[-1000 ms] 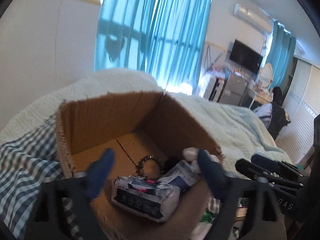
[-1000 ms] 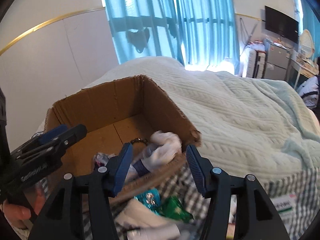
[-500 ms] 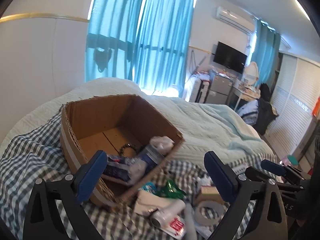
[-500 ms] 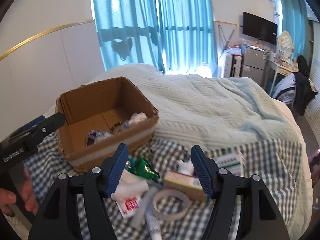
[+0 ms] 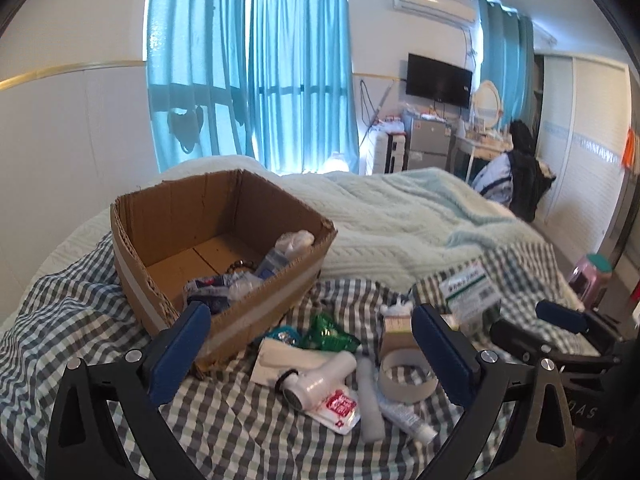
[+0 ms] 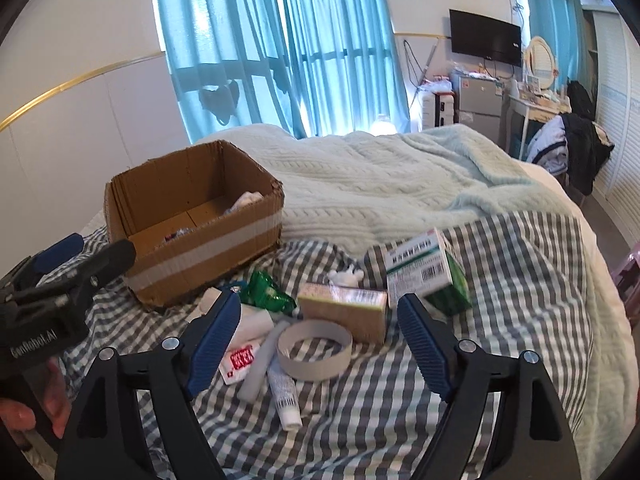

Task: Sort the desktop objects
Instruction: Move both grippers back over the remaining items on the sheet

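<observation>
Left tool [image 5: 306,350]: jaws spread wide, empty, raised over gingham cloth [image 5: 240,420]. Right tool [image 6: 320,340]: jaws spread, empty, above tape ring [image 6: 315,347].

Loose pile on cloth, near to far: white tube [image 6: 285,394], red-white sachet [image 6: 239,361], white bottle [image 5: 316,374], tan carton [image 6: 344,312], green wrapper [image 6: 266,292], green-white medicine box [image 6: 426,276].

Cardboard box [image 5: 176,224] beyond pile, left side, open top, holding bottle, bead bracelet, packets.

Farther: pale knit blanket [image 6: 380,184], blue curtains [image 5: 252,68].
</observation>
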`<state>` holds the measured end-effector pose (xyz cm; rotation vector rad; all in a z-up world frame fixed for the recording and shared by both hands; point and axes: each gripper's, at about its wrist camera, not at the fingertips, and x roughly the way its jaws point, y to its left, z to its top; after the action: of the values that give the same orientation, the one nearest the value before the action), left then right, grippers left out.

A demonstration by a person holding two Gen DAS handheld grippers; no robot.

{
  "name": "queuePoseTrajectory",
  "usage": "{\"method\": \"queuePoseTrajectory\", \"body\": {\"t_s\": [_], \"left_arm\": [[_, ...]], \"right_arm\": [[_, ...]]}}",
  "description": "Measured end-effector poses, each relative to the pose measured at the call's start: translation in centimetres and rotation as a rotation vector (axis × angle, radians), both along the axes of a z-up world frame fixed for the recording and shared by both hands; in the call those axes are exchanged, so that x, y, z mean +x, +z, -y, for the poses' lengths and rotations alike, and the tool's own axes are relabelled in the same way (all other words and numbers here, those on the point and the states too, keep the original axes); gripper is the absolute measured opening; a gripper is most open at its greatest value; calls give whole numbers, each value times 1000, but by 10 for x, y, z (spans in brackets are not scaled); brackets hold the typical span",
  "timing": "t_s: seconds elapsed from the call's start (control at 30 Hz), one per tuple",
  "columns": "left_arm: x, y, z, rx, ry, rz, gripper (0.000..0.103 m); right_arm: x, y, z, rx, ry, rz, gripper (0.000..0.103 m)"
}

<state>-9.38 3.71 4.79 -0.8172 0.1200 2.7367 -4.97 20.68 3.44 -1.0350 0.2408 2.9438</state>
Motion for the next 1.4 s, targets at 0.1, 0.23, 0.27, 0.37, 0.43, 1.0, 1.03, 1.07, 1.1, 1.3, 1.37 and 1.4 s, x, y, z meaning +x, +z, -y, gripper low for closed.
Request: {"method": "queuePoseTrajectory", "body": {"t_s": [0.1,0.23,0.27,0.37,0.43,1.0,1.03,1.07,1.1,1.3,1.37,1.4], "left_arm": [[-1,-15,-2,-4,-3,23,103],[-5,-42,-2,-20,13,69,103],[-7,-49,-2,-25,14,83,103],[-9,-67,-3,-40,11,92,103],[-10,-80,-2,-50,10,103,103],[-5,-130,-18,-46,-147,248,103],[-4,-131,-23,-46,-175,258,103],[-4,-133,-28,-51,-199,268,97],[-4,-137,-33,-69,-217,278,86],[-5,-156,-48,-117,-283,371,23],[-1,-151,-46,-106,-298,354,19],[1,-149,-45,-108,-298,344,19]], "right_arm": [[1,-11,-3,-15,-13,12,81],[1,-30,-7,-27,-33,48,81],[1,-35,-8,-33,-36,56,81],[1,-49,-9,-44,-43,75,81],[1,-58,-8,-56,-43,85,81],[5,-76,-8,-70,-69,141,81],[5,-76,-8,-70,-70,142,81],[5,-76,-8,-71,-70,143,81],[6,-77,-8,-71,-69,144,81],[7,-78,-7,-74,-70,150,81],[6,-79,-6,-71,-66,154,81],[7,-79,-5,-71,-64,156,81]]}}
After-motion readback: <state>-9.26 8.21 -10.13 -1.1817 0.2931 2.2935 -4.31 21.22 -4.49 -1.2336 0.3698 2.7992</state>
